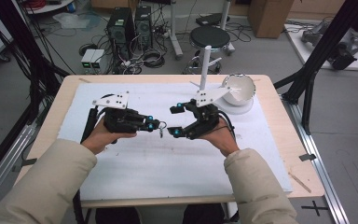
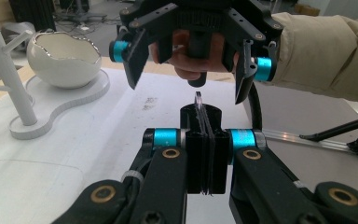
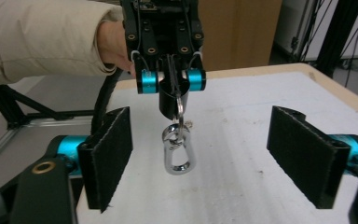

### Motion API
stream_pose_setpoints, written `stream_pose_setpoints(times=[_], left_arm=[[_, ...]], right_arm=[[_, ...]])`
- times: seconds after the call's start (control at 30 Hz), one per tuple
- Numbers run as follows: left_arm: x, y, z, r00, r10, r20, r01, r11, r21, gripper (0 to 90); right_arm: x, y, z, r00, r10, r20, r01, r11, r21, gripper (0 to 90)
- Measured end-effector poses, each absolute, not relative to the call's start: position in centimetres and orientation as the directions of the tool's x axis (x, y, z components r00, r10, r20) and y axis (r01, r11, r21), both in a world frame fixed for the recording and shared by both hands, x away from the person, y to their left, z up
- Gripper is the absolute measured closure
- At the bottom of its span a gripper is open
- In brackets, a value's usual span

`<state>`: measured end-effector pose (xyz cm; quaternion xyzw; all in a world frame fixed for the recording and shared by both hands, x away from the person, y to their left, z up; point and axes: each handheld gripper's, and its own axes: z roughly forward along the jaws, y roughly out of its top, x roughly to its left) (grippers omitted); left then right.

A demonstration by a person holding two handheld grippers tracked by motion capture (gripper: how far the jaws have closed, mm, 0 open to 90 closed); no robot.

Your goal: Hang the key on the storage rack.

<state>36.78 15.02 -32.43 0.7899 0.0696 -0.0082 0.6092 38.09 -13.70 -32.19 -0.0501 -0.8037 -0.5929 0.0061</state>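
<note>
Black padded jaws of the right claw (image 3: 200,158) stand wide apart in the foreground of the right gripper view, released, with nothing pressed between them. Hanging right in that gap is the silver carabiner clip (image 3: 178,151), dangling from a thin key ring that the left claw (image 3: 171,93) has clenched tight between its jaws. The clip hangs free above the white foam mat (image 1: 144,163), touching neither right pad.

From the high view, the two claws face each other over the middle of the mat, tips close, the left claw (image 1: 156,125) pointing toward the right claw (image 1: 176,120), the clip (image 1: 161,131) between them. Both hands come out of beige padded sleeves.

Farther back on the table (image 1: 289,140), a white egg-shaped bowl (image 1: 239,88) sits on a white base, with a white branched stand (image 1: 205,65) just beside it.
</note>
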Motion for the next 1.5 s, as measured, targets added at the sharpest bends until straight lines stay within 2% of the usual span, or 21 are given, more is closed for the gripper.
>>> stream_pose_setpoints(times=[0.17,0.57,1.0,1.5], left_arm=[[36.8,14.93,-32.46,0.991,0.092,-0.096,0.116,-0.245,0.963,88.6],[36.76,15.0,-32.46,0.992,0.086,-0.095,0.113,-0.242,0.964,88.5],[36.65,14.98,-32.46,0.994,0.072,-0.079,0.095,-0.247,0.964,88.5],[36.74,14.98,-32.55,0.995,0.059,-0.081,0.093,-0.242,0.966,88.5]], right_arm=[[38.09,-13.26,-32.42,-0.995,0.038,0.093,0.101,0.318,0.943,40.7],[37.84,-12.82,-32.32,-0.998,0.009,0.068,0.068,0.31,0.948,71.4],[37.47,-12.82,-32.22,-0.998,0.007,0.063,0.062,0.317,0.946,85.2],[37.54,-12.97,-32.15,-0.997,0.006,0.077,0.075,0.307,0.949,87.1]])
